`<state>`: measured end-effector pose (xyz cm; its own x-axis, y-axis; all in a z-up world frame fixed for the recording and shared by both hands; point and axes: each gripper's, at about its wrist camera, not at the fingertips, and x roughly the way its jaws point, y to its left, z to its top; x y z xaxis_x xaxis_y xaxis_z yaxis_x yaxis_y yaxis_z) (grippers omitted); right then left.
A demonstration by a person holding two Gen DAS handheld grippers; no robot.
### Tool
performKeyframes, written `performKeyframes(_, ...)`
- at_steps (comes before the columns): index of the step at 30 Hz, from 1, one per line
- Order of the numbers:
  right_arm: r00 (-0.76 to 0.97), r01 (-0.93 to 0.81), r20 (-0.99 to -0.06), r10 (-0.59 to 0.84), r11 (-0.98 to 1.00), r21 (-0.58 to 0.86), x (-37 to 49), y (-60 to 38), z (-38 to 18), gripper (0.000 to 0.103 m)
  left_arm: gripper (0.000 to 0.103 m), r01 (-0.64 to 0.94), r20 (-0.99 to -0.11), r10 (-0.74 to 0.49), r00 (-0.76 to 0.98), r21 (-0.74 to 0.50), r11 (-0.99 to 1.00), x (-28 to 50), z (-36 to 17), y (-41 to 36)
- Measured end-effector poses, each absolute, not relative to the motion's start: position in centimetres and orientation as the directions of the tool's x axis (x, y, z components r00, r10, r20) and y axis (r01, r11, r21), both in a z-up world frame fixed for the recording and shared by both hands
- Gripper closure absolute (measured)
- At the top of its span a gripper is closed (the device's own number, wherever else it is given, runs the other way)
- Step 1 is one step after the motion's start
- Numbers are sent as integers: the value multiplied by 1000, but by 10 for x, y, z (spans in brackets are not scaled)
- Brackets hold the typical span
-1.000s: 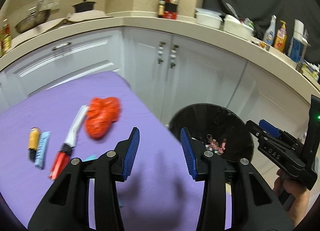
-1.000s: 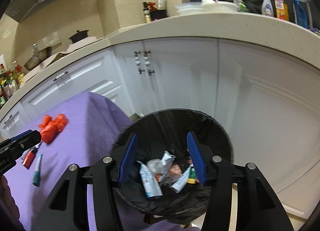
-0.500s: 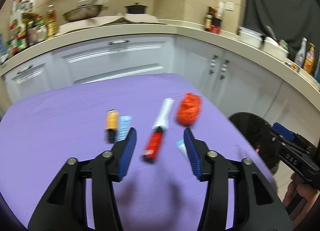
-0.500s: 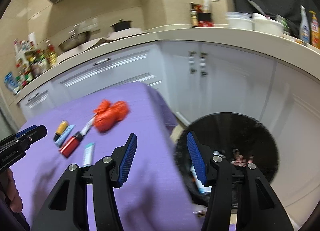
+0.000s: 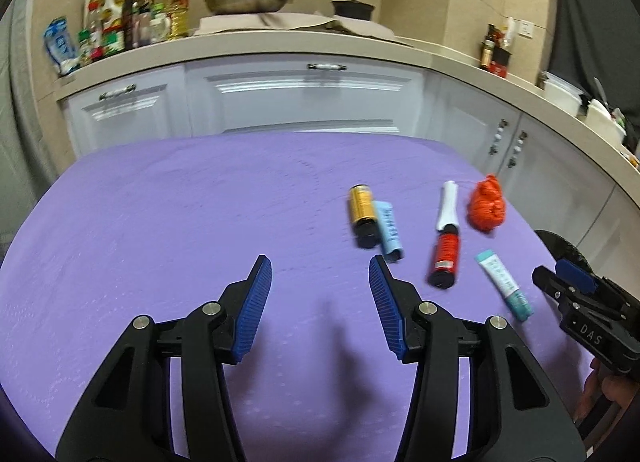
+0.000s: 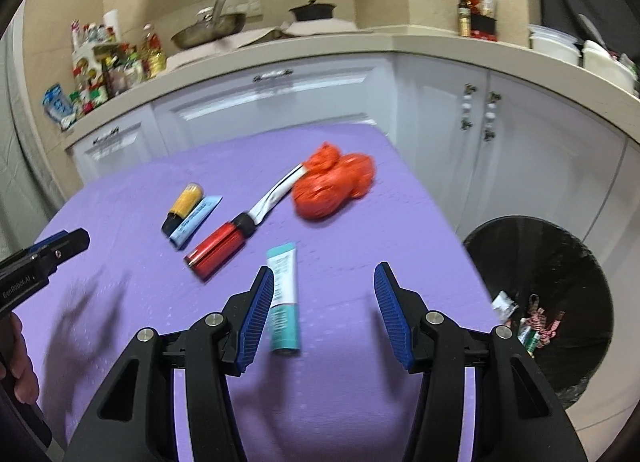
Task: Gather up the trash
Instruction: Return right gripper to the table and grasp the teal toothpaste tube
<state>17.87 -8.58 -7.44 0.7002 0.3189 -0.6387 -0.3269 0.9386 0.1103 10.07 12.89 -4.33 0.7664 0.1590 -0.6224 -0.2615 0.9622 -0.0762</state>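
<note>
Two tools, both with jaws apart and nothing between the pads: your left tool [image 5: 316,274] hangs over bare purple desk [image 5: 180,222], your right tool [image 6: 324,282] over the desk's near right part. Five pieces of trash lie on the desk: a yellow bottle [image 6: 182,208] touching a pale blue sachet [image 6: 196,222], a red and white tube [image 6: 236,234], a crumpled orange bag [image 6: 334,186] touching that tube's white end, and a teal tube [image 6: 284,298]. Teal tube sits just beside your right tool's left finger [image 6: 256,310], partly hidden behind it, not gripped. Black bin [image 6: 560,262] stands on the floor just off the desk's right edge, with some trash already inside.
</note>
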Motion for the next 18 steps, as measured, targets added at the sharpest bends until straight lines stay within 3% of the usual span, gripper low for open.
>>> performKeyframes(11,623,-348,-727,288,935,72,187,-62,-95,52,53,-293,-645,162,747,-100,951,96,-57,151)
performKeyframes(14,622,-351,-732,276,935,55,187,-62,-95,66,53,-293,-649,158,744,-105,950,98,-58,153)
performKeyframes(16,618,-354,-737,275,934,52,187,-62,-96,80,53,-288,-651,152,744,-108,951,98,-59,152)
performKeyframes(18,619,-354,-737,273,934,49,188,-63,-95,85,53,-282,-651,146,745,-108,953,98,-59,150)
